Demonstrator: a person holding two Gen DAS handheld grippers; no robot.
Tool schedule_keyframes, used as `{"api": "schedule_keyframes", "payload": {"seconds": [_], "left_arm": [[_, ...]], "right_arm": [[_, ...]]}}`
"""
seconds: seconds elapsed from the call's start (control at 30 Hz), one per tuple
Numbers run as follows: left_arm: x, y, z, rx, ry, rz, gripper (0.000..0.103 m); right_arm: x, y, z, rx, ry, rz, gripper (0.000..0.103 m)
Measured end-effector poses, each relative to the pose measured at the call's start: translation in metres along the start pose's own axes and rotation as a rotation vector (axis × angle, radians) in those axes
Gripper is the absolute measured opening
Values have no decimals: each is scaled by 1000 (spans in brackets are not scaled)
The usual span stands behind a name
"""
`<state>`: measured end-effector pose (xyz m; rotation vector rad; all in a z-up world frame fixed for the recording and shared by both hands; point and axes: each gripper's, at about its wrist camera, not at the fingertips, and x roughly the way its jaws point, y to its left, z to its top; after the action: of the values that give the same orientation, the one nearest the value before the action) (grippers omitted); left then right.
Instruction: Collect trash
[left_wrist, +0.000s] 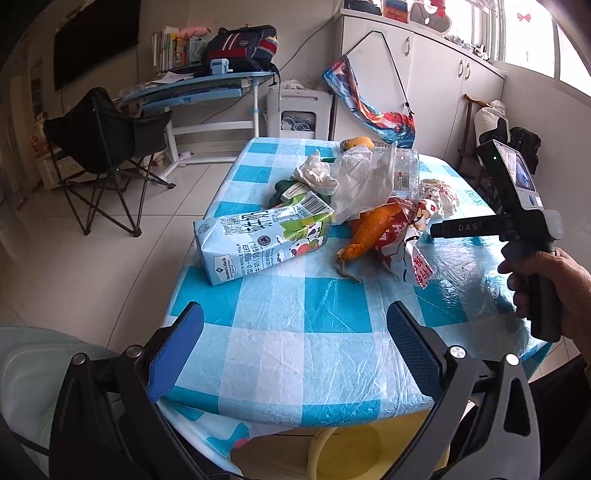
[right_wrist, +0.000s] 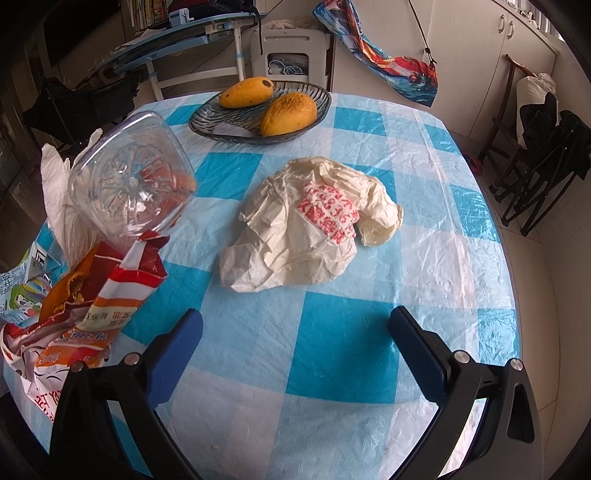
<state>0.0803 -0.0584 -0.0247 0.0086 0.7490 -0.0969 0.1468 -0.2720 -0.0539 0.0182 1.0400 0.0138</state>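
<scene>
Trash lies on a blue-checked table (left_wrist: 295, 354). In the left wrist view: a milk carton (left_wrist: 258, 243) on its side, an orange peel (left_wrist: 369, 232), a red-and-white wrapper (left_wrist: 406, 243), crumpled tissue (left_wrist: 317, 173), a white plastic bag (left_wrist: 365, 181) and a clear bottle (left_wrist: 406, 173). My left gripper (left_wrist: 295, 332) is open and empty, near the table's front edge. In the right wrist view, a crumpled cream bag with red print (right_wrist: 306, 229) lies ahead of my open, empty right gripper (right_wrist: 295, 332). The clear bottle (right_wrist: 133, 177), wrapper (right_wrist: 110, 295) and peel (right_wrist: 62, 291) lie to its left.
A glass dish (right_wrist: 221, 125) with two mangoes (right_wrist: 288, 114) stands at the table's far edge. A yellow bin (left_wrist: 347, 454) sits below the table's front edge. A folding chair (left_wrist: 99, 147), a desk (left_wrist: 192, 88) and white cabinets (left_wrist: 424, 81) stand beyond the table.
</scene>
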Motion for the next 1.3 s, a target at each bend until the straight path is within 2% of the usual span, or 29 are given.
{"api": "schedule_keyframes", "payload": {"seconds": [0.17, 0.3, 0.43, 0.53, 0.67, 0.83, 1.03, 1.17, 1.3], "left_arm": [[-15, -10, -3, 49, -12, 13, 96], [-45, -18, -4, 86, -45, 32, 96], [-82, -25, -1, 95, -91, 47, 96], [-109, -35, 0, 97, -130, 59, 96], [-142, -52, -6, 110, -164, 69, 96], [-155, -69, 8, 151, -189, 35, 96], [-144, -67, 19, 148, -217, -6, 96], [-125, -58, 30, 148, -211, -9, 96], [-110, -46, 40, 133, -225, -11, 96]], "right_arm": [[-63, -2, -25, 43, -133, 36, 97], [-131, 6, -52, -4, -290, 42, 97], [-185, 10, -94, -56, -453, 33, 97], [-206, 8, -118, -73, -537, 20, 97], [-232, 7, -127, -72, -646, 0, 97], [-242, -16, -139, 57, -676, 103, 97], [-225, -11, -138, 39, -653, 51, 97], [-223, 0, -146, -32, -687, -28, 97], [-217, 3, -141, -28, -676, -26, 97]]}}
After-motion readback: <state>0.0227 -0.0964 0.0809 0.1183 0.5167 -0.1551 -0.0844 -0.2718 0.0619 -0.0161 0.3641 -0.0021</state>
